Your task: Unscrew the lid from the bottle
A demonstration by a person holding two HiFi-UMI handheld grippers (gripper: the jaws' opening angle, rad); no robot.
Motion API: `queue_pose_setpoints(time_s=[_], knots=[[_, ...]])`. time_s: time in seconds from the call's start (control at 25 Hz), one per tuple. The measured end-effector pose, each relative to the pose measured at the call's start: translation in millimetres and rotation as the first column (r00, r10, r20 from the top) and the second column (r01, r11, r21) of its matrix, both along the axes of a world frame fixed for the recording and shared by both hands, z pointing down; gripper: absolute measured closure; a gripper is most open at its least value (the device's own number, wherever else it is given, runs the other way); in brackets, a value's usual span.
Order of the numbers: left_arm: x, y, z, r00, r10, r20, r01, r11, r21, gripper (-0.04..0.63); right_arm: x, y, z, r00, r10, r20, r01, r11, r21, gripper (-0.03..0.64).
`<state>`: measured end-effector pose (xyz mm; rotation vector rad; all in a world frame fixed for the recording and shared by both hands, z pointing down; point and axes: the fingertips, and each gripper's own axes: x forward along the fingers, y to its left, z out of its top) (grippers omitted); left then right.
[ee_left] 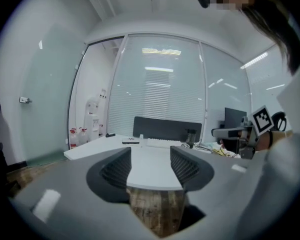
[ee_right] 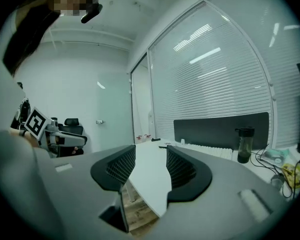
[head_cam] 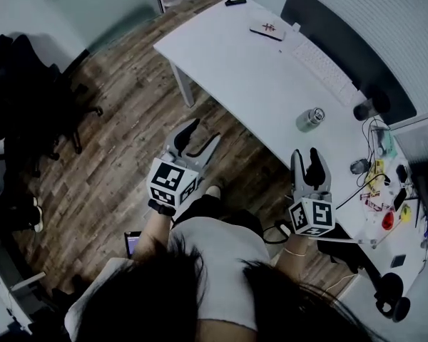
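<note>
White desk [head_cam: 257,77] with lidded bottle [head_cam: 310,119]; left claw [head_cam: 202,135] and right claw [head_cam: 307,155] both agape, empty.

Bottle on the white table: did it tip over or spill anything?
No. The bottle stands upright on the table with its lid on, and no puddle shows around it. The left tool and right tool are open, empty and away from it. Nothing stands out.

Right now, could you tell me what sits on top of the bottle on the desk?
A lid caps the upright bottle; the opening beneath it is covered and cannot be seen.
</note>
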<state>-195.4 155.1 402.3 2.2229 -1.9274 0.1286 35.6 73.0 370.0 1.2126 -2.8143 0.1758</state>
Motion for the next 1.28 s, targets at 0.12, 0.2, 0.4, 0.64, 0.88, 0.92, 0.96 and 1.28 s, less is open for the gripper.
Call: queue_pose_setpoints(time_s=[0.12,0.2,0.4,0.64,0.88,0.92,0.96,1.28], knots=[[1,-6,7,0.999,0.043,-0.009,-0.044,0.999,-0.017,0.330,-2,-8,1,1.000,0.024,0.000,-0.024,1.000,-0.014,0.426],[7,-10,12,0.997,0.075,-0.015,-0.075,0.997,-0.030,0.330,0,-12,4,0.999,0.040,-0.003,-0.040,0.999,-0.025,0.406],[28,-36,24,0.987,0.156,-0.034,-0.158,0.986,-0.049,0.331,10,-34,13,0.995,0.096,-0.001,-0.096,0.995,-0.042,0.367],[61,-96,22,0.965,0.259,-0.025,-0.260,0.965,-0.045,0.330,34,-74,23,0.988,0.150,0.022,-0.149,0.987,-0.062,0.354],[95,-181,4,0.929,0.370,-0.009,-0.370,0.929,-0.007,0.331,57,-130,22,0.980,0.191,0.050,-0.187,0.979,-0.084,0.348],[102,-195,1,0.922,0.387,-0.009,-0.387,0.922,0.002,0.331,61,-140,20,0.979,0.197,0.056,-0.192,0.978,-0.081,0.348],[109,-208,-2,0.916,0.401,-0.008,-0.401,0.916,0.010,0.330,66,-149,18,0.978,0.202,0.059,-0.198,0.977,-0.076,0.348],[152,-276,-14,0.862,0.507,-0.002,-0.507,0.861,0.052,0.330,91,-195,5,0.965,0.252,0.075,-0.248,0.967,-0.052,0.348]])
